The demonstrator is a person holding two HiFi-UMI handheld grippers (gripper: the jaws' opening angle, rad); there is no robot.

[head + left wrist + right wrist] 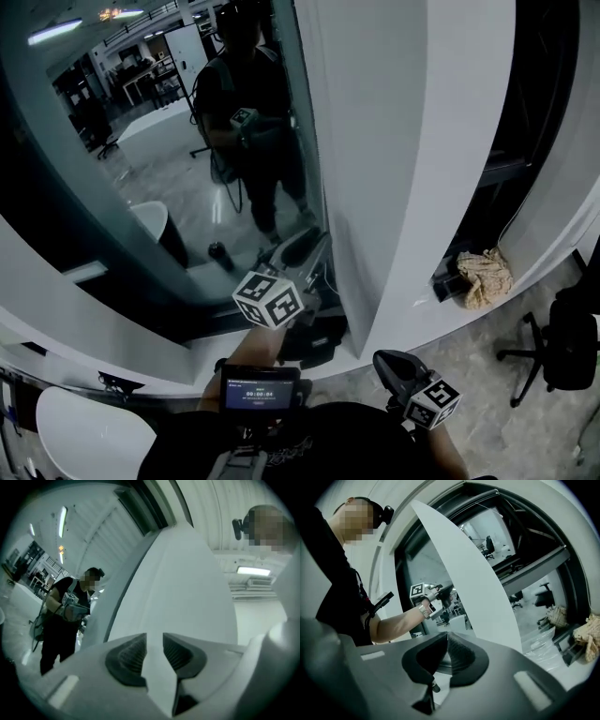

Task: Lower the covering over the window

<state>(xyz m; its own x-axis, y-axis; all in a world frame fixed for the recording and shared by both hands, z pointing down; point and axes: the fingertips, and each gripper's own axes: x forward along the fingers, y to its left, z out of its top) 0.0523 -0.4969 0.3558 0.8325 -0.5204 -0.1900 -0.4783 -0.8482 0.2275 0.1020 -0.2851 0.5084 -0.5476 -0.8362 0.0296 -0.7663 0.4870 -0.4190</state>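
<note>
The white blind [412, 141] hangs over the right part of the window [169, 197]. The glass on the left is bare, so I think more lowering is left. The left hand-held gripper [154, 645] is a little open and empty. The right hand-held gripper [446, 645] is closed.

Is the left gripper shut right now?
No, the left gripper shows a clear gap between its jaws in its own view.

Two tongs, the left tongs [154, 641] and right tongs [446, 641]; one white covering [403, 141]; one crumpled cloth [486, 275]; one small lit screen [261, 392].
</note>
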